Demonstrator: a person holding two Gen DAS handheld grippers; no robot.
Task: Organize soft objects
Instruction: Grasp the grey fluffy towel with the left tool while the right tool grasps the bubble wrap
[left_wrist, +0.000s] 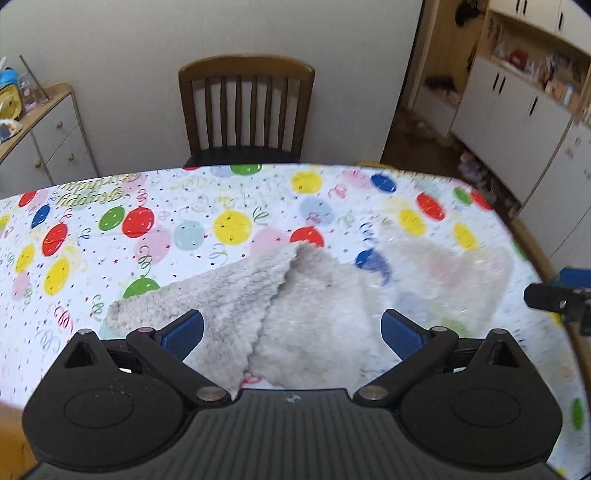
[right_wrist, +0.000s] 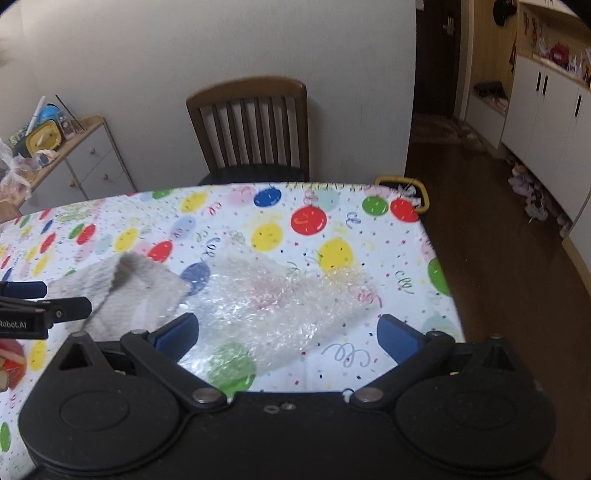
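Right now both grippers hang above a table (left_wrist: 258, 192) covered in a balloon-print party cloth, and neither has hold of anything. The left gripper (left_wrist: 291, 328) has its blue pads spread as wide as they go, with nothing pressed between them; below the gap lies a fluffy grey cloth (left_wrist: 236, 295). The right gripper (right_wrist: 286, 334) is likewise spread wide and empty, its gap over a sheet of clear bubble wrap (right_wrist: 273, 295).

The grey cloth lies flat on the table, partly folded over itself: one flap is turned back so a seam runs diagonally from a peak at the far side down toward the left gripper's body. In the left wrist view its long axis runs from lower left to upper right, with the pointed corner aimed toward the wooden chair (left_wrist: 245, 110) at the far edge of the table.

The bubble wrap lies just beside the cloth on its right, its near-left edge overlapping or touching the cloth; which one, the blur does not let me say. In the right wrist view it stretches roughly left to right across the table, wider than deep, with balloon colours showing through it.

A white drawer cabinet (right_wrist: 92, 162) stands against the wall to the left.
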